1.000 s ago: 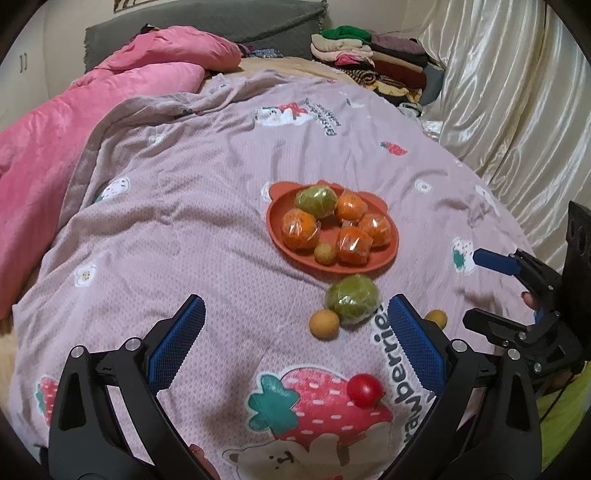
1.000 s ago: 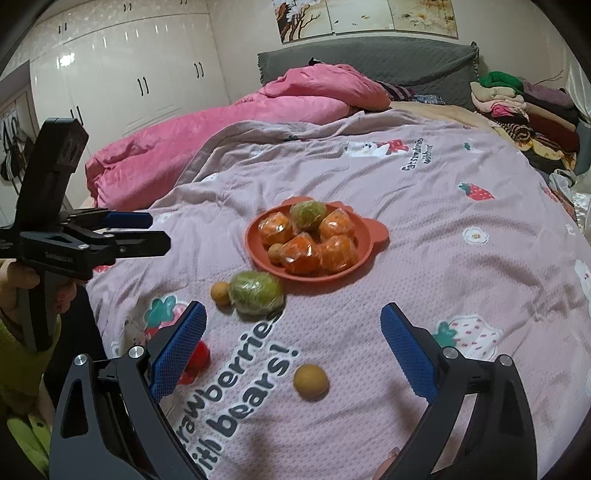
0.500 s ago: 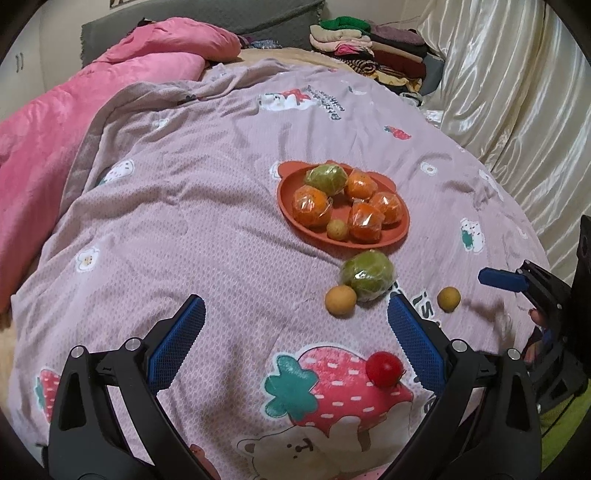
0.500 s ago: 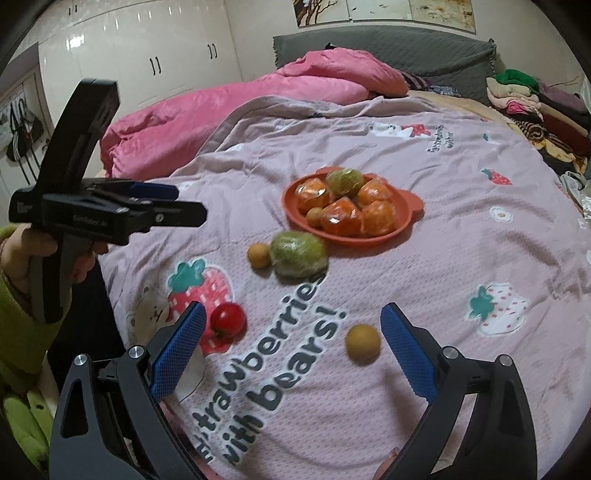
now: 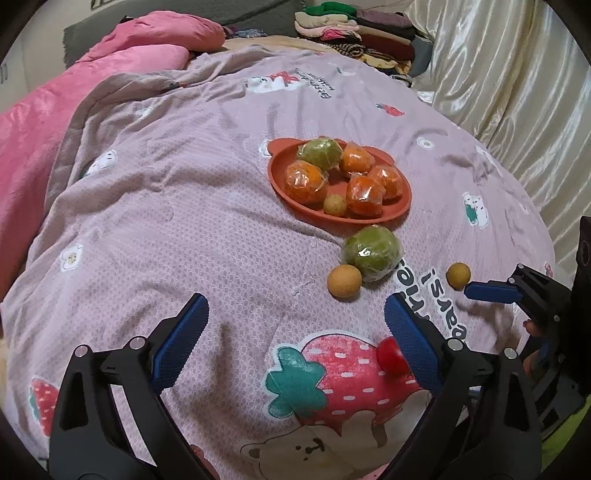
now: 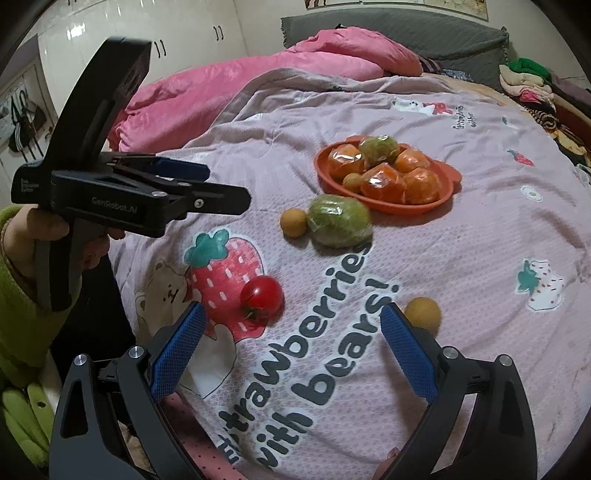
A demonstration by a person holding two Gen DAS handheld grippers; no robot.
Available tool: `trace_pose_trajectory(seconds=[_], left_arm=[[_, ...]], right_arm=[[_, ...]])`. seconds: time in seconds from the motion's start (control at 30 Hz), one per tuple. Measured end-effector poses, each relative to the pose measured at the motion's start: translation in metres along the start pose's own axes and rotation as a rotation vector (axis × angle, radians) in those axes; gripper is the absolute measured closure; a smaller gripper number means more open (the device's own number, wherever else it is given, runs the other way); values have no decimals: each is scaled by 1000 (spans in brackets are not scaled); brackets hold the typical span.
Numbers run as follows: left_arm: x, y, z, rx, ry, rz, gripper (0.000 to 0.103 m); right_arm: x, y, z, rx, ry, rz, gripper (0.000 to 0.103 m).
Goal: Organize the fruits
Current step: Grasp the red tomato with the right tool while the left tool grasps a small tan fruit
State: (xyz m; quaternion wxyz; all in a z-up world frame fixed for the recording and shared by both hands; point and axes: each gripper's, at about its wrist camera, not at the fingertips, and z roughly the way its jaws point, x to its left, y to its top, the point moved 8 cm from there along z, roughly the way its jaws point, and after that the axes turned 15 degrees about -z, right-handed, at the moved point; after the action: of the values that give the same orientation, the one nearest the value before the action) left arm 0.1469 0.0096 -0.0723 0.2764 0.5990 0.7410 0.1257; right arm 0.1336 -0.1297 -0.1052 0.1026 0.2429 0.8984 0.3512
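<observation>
An orange plate (image 5: 280, 184) (image 6: 443, 199) on the bedspread holds several wrapped oranges, a wrapped green fruit and a small yellow fruit. Beside it lie a wrapped green fruit (image 5: 372, 252) (image 6: 339, 220), a small yellow fruit (image 5: 344, 280) (image 6: 293, 222), a second yellow fruit (image 5: 458, 274) (image 6: 423, 312) and a red tomato (image 5: 391, 356) (image 6: 261, 296). My left gripper (image 5: 295, 343) is open and empty, the tomato by its right finger. My right gripper (image 6: 291, 354) is open and empty, just short of the tomato.
The mauve printed bedspread (image 5: 184, 221) covers a bed. A pink duvet (image 5: 55, 110) lies at the far left. Folded clothes (image 5: 351, 29) are stacked at the back. A cream curtain (image 5: 517, 92) hangs on the right.
Both grippers have moved in toward the loose fruits; the tomato and yellow fruits now sit closer to the fingers. Both stay open and no fruit has moved.
</observation>
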Motion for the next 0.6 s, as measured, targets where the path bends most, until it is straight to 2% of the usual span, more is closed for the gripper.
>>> trace_pose_trajectory(seconds=[0.17,0.23,0.4,0.5,0.57,0.6], left_arm=[[-2,-2,9,13,-5,23,22],[-5,-2,12,19,-13,35,28],[-10,-3,19,35,-33,62,39],[-14,-2,24,51,-52,69,46],[-16,-1,28,62,-65,69,47],[-17,-1,29,63,-68,71,51]], right_arm=[[5,1,6,5,6,2,9],[7,0,8,5,9,0,10],[10,0,15,18,23,-9,25],[13,-1,20,26,38,-13,40],[15,-2,23,32,43,-16,51],[16,-1,24,31,44,-19,53]])
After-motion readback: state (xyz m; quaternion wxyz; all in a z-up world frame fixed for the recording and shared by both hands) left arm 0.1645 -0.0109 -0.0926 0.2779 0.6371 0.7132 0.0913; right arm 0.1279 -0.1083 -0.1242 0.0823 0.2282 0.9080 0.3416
